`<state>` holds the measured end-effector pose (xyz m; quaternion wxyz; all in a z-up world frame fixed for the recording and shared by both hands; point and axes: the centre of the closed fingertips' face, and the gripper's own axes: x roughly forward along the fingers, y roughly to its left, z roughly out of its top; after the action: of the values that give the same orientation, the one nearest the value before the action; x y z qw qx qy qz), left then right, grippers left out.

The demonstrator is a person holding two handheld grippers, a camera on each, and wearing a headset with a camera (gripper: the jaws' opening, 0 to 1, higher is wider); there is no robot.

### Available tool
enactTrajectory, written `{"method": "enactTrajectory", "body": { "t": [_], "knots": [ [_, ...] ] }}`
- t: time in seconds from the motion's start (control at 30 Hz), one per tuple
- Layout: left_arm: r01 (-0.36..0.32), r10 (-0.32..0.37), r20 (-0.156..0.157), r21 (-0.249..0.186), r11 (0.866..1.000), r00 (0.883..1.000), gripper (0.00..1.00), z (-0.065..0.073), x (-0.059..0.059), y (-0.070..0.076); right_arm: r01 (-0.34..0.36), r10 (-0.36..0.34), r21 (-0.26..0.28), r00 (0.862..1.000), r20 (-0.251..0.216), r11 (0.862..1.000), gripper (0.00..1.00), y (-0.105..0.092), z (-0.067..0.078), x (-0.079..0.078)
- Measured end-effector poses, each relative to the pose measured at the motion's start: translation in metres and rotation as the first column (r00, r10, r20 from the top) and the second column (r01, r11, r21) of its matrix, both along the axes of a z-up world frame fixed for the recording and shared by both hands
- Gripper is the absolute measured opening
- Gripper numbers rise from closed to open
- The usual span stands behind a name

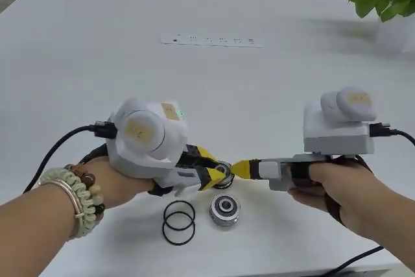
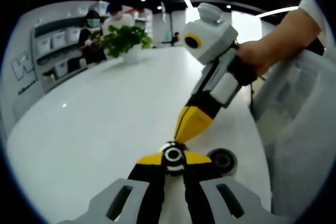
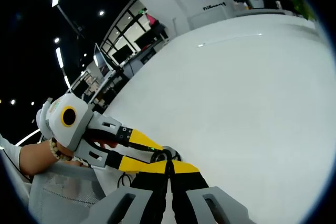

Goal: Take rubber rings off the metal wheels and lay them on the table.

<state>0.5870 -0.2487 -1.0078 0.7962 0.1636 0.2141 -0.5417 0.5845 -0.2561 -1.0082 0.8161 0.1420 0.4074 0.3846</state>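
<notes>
Clamping a held metal wheel (image 1: 222, 172) in the left gripper (image 1: 217, 173), yellow-tipped jaws shut across its sides, just above and behind the bare wheel (image 1: 224, 209) lying on the white table (image 1: 272, 95). Meeting it with the right gripper (image 1: 238, 168), above the bare wheel and to its right, jaws drawn together to a point at the held wheel's rim; cannot tell whether any rubber is nipped between them. In the left gripper view, showing a dark band round the held wheel (image 2: 173, 157), probably its ring, though too small to be sure. Lying flat just beside the bare wheel, on the left gripper's side: two black rubber rings (image 1: 178, 222), overlapping. Likely trouble from here: pulling with only a thin pinch and losing the ring off the smooth tapered tips; stretching it hard and letting it snap back or fly clear of the bare wheel and off the table; levering sideways and twisting the round, slick wheel out of the left jaws, then dropping it onto the bare wheel or the rings beside it. Wheels of bright machined metal, squat and round, with a dark centre; rings thin, matte, limp loops; jaw tips hard and wedge-shaped; table smooth and faintly glossy, so easy to roll or skid on.
</notes>
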Motion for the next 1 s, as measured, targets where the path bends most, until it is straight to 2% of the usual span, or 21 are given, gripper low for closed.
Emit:
{"method": "enactTrajectory", "body": {
  "t": [0.33,0.87,1.0],
  "knots": [
    [0.001,-0.001,0.002,-0.002,1.0,1.0,0.13,0.0,0.0,0.0,-0.012,0.011,0.023,1.0,0.001,1.0,0.0,0.01,0.007,-0.005],
    [0.002,-0.002,0.006,-0.008,1.0,1.0,0.13,0.0,0.0,0.0,-0.045,0.044,0.017,0.999,0.028,0.999,0.0,0.011,0.009,-0.003],
    [0.003,-0.003,0.006,-0.009,1.0,1.0,0.13,0.0,0.0,0.0,-0.039,0.037,0.041,0.998,0.041,0.998,0.0,0.013,0.013,0.0]
  ]
}}
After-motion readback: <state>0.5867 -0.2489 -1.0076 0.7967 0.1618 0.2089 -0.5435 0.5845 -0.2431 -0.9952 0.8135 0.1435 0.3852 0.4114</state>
